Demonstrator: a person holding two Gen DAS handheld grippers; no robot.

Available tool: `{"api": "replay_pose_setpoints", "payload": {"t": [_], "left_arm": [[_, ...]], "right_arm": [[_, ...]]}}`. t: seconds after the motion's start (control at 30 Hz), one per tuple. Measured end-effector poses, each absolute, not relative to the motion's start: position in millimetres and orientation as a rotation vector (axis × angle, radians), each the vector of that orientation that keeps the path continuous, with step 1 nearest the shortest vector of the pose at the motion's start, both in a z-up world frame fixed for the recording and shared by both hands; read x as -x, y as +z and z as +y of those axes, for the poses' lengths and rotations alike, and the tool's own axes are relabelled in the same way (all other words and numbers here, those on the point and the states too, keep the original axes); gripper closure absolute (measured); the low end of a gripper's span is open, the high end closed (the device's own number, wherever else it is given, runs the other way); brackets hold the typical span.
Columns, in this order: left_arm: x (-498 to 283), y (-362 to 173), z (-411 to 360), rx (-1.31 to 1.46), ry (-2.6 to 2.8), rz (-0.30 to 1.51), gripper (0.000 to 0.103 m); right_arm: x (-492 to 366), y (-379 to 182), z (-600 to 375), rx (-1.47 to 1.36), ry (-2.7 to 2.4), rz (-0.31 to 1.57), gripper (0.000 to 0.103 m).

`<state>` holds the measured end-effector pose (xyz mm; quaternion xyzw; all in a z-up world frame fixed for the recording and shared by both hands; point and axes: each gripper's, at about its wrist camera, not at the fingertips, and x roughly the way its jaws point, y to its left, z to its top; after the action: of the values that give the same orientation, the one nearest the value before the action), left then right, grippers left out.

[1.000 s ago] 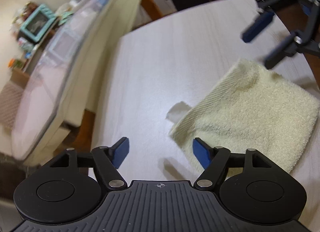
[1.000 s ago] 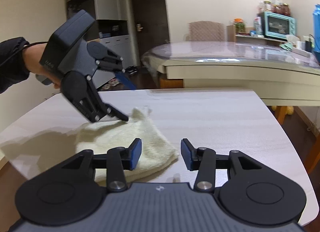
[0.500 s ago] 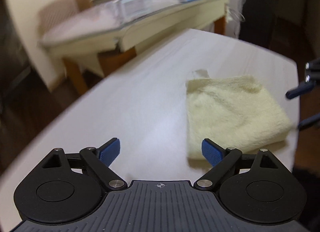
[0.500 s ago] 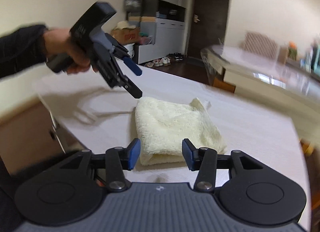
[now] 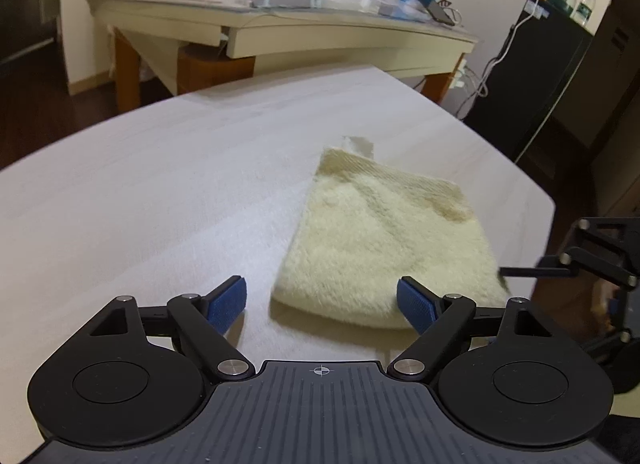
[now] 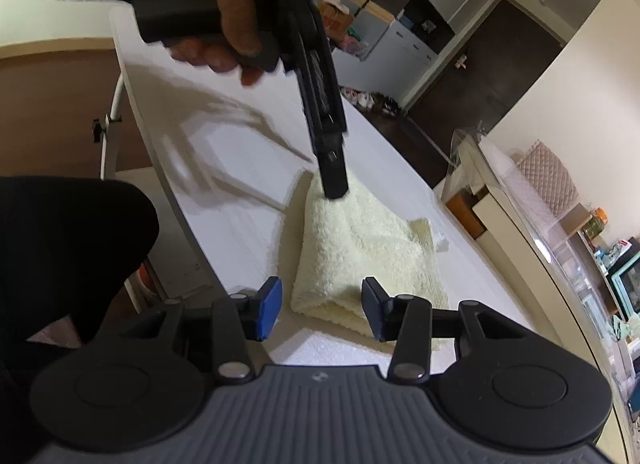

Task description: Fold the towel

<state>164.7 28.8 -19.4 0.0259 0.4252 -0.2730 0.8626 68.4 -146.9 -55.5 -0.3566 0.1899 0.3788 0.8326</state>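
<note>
Towel (image 5: 384, 248): folded, near the bench (image 5: 160, 200) edge. Left gripper (image 5: 322, 302) closing, right gripper (image 6: 322, 310) parted, both empty. Next fold judged pending; an edge must be pinched.

right hand-held gripper (image 5: 520, 271) cut off by edge

Dim, warm room light. Fisheye bends the edges; corners go black. The left gripper (image 6: 334, 180) casts smeared shadows on the table (image 6: 240, 168), perhaps from motion blur.
</note>
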Motion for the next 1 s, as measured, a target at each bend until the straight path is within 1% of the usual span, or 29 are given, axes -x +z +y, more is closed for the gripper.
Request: {"api": "replay_pose_setpoints", "payload": {"t": [0.07, 0.1, 0.2, 0.3, 0.4, 0.6, 0.7, 0.73, 0.8, 1.0], "left_arm": [[-167, -19, 24, -0.092, -0.562, 0.878, 0.016], [-168, -20, 22, -0.113, -0.556, 0.877, 0.016], [-170, -22, 17, -0.179, -0.535, 0.873, 0.016], [-171, -25, 15, -0.213, -0.525, 0.869, 0.015], [-171, -28, 13, -0.239, -0.517, 0.864, 0.012], [-173, -30, 13, -0.253, -0.523, 0.859, 0.009], [-173, -30, 13, -0.27, -0.528, 0.85, 0.009], [-173, -30, 13, -0.279, -0.531, 0.845, 0.009], [-174, -31, 13, -0.295, -0.539, 0.837, 0.009], [-183, -30, 15, -0.347, -0.539, 0.819, 0.008]], "right_arm": [[-77, -43, -160, 0.567, 0.819, 0.425, 0.058], [-81, -39, -165, 0.497, 0.822, 0.437, 0.062], [-90, -40, -169, 0.416, 0.83, 0.471, 0.078], [-94, -47, -169, 0.391, 0.823, 0.491, 0.084], [-101, -55, -170, 0.348, 0.813, 0.571, 0.084], [-89, -54, -184, 0.297, 0.822, 0.605, 0.082], [-84, -46, -192, 0.276, 0.806, 0.576, 0.081], [-83, -44, -194, 0.289, 0.793, 0.564, 0.076], [-84, -41, -199, 0.318, 0.769, 0.541, 0.072], [-81, -49, -191, 0.45, 0.74, 0.517, 0.073]]}}
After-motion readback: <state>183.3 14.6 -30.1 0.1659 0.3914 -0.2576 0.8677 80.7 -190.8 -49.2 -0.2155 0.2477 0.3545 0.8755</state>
